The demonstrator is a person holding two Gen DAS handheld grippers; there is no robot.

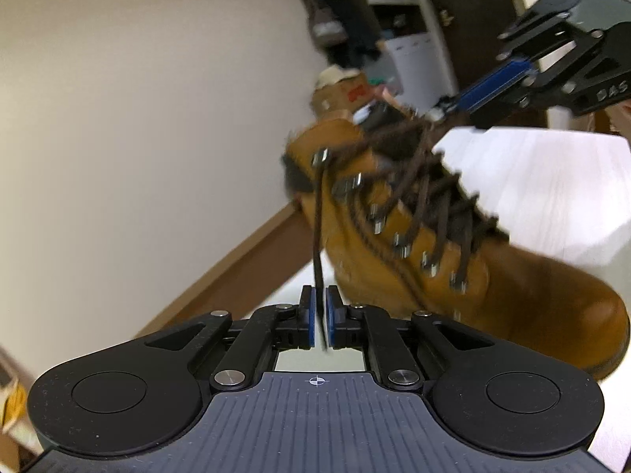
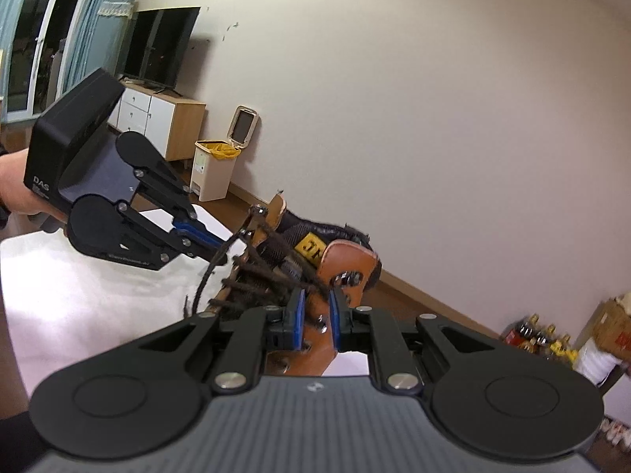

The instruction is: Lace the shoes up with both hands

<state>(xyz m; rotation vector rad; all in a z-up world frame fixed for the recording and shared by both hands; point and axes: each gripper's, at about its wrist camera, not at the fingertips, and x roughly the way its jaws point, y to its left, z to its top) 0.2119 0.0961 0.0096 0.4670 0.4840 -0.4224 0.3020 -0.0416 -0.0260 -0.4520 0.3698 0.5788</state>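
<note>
Left gripper (image 1: pixel 320 317) pinching one brown lace end (image 1: pixel 318 244), pads nearly together on it, strand running taut up to the top hook of the tan boot (image 1: pixel 434 260). Boot sitting tilted on the white tabletop (image 1: pixel 552 189), tongue flopping open. Right gripper (image 2: pixel 315 309) hovering over the upper eyelets, fingers slightly apart around a lace, can't tell if actually gripping. Further out: open-lid bin (image 2: pixel 215 169) standing by the wall, TV (image 2: pixel 161 45) sitting on a cabinet.
</note>
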